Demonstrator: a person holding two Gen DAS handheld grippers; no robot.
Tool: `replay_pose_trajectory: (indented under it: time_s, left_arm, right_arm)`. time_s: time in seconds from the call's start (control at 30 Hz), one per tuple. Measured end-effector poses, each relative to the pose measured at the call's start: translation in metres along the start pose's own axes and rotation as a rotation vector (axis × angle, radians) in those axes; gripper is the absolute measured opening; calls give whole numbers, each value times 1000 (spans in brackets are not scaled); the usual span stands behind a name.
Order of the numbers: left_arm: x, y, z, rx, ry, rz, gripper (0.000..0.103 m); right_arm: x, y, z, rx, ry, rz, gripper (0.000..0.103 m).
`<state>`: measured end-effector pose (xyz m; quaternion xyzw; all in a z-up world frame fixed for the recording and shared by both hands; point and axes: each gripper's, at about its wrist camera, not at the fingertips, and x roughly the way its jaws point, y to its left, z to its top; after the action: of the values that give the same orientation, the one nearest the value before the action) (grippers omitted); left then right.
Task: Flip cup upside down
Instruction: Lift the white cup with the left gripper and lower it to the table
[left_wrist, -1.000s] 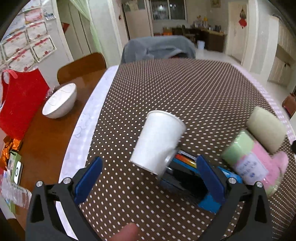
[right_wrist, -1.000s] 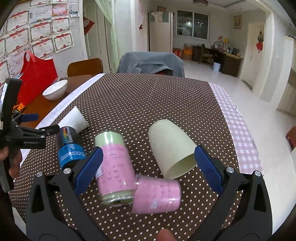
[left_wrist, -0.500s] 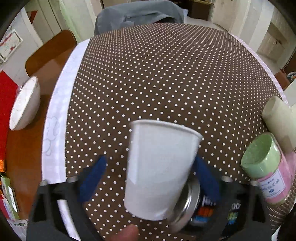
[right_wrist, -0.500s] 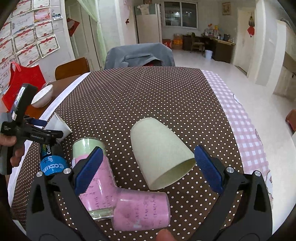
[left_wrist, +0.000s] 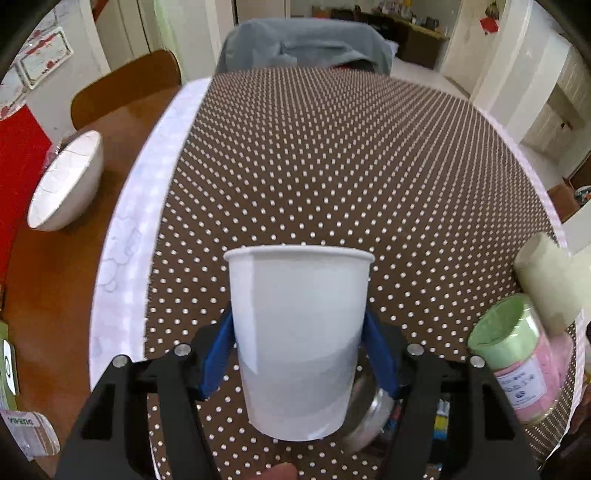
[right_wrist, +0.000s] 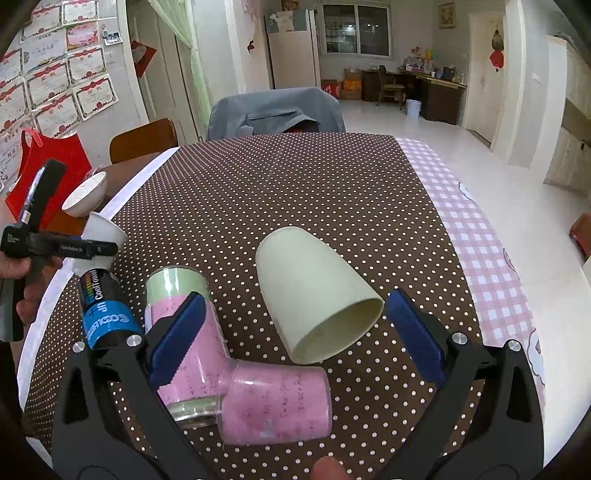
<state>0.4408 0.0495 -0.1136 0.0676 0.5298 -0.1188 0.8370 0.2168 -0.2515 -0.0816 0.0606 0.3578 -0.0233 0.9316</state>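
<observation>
My left gripper (left_wrist: 299, 350) is shut on a white paper cup (left_wrist: 297, 332), held off the dotted brown tablecloth with its rim away from me. The same cup (right_wrist: 101, 232) shows at the far left of the right wrist view, in the left gripper (right_wrist: 92, 249). A pale green cup (right_wrist: 317, 291) lies on its side, mouth toward the camera, just ahead of my right gripper (right_wrist: 295, 328), which is open and empty. It also shows at the right edge of the left wrist view (left_wrist: 546, 280).
A pink canister with a green lid (right_wrist: 181, 325) and a pink cup (right_wrist: 277, 402) lie on the cloth near my right gripper. A black and blue can (right_wrist: 103, 310) lies beside the white cup. A white bowl (left_wrist: 66, 184) sits on the wooden table on the left.
My left gripper has closed on the white cup and lifted it off the can. My right gripper has moved closer to the pale green cup.
</observation>
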Motion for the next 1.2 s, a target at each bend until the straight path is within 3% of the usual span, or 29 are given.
replay_pose_trajectory:
  time_s: [0.27,0.57,0.9,1.2]
  left_arm:
    - [-56,-21,-8,15,-98,9,64]
    - [-117,-69,-55,67,-203,-22,64]
    - [-142,-134,-130,189,-203,-56,64]
    - [-146,-168,-182,233,-184,-108,64]
  right_arm:
    - [-32,-2,-9,10,-46,15,97]
    - [-71,-12,-29,14,-110,17,97]
    - [-118,-23,-63,13,-166,30,97]
    - [-143,-45,-85,80,-201,22,97]
